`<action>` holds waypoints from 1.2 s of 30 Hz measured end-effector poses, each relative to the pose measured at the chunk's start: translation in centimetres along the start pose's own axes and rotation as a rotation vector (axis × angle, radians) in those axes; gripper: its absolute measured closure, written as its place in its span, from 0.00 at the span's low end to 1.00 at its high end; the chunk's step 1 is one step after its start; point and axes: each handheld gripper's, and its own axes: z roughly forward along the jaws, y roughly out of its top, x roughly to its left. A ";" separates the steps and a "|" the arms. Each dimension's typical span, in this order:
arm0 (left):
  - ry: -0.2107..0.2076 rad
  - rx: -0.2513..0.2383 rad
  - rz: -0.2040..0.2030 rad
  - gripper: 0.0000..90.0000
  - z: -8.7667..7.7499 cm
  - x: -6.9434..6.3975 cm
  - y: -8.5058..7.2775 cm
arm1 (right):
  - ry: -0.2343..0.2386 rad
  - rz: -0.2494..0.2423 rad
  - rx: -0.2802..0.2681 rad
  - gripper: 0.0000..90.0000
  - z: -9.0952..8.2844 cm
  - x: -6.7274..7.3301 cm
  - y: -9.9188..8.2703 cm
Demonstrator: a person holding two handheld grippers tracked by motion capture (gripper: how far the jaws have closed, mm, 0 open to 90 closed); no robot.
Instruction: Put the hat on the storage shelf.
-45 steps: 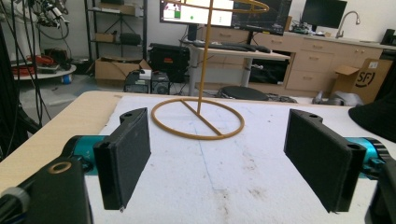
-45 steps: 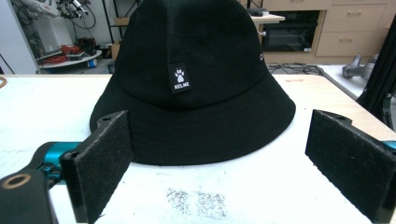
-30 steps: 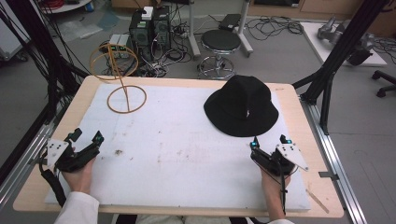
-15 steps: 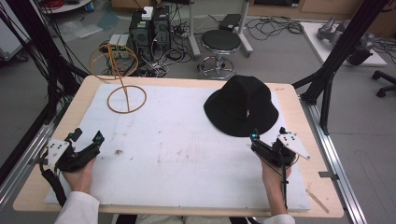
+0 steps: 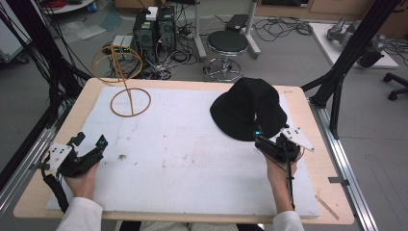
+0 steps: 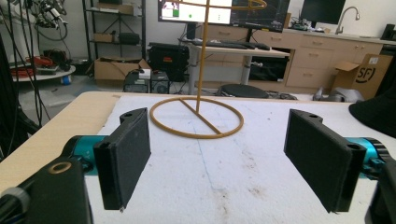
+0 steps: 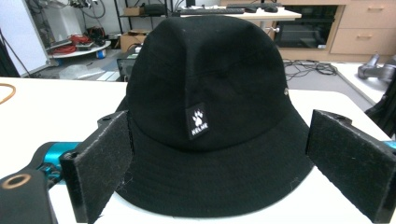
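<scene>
A black bucket hat with a small paw label rests crown-up on the right rear of the white mat. My right gripper sits right at its near brim, open. In the right gripper view the hat looms close, and the gripper has one jaw off each side of the brim's front, not touching it. A yellow wire stand, a ring base with an upright pole, stands at the left rear. My left gripper rests open near the left edge, and in its own view it faces the stand with nothing between its jaws.
The mat covers a wooden table framed by black posts. Beyond the far edge stand a stool and computer cases on the floor. The hat's edge shows at the right of the left gripper view.
My right gripper has moved forward up to the hat's near brim. The left gripper, hat and stand have stayed put.
</scene>
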 end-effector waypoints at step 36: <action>-0.026 0.005 -0.006 0.25 0.4 0.0 -0.1 | -0.031 0.010 0.164 0.08 8.9 -0.5 2.3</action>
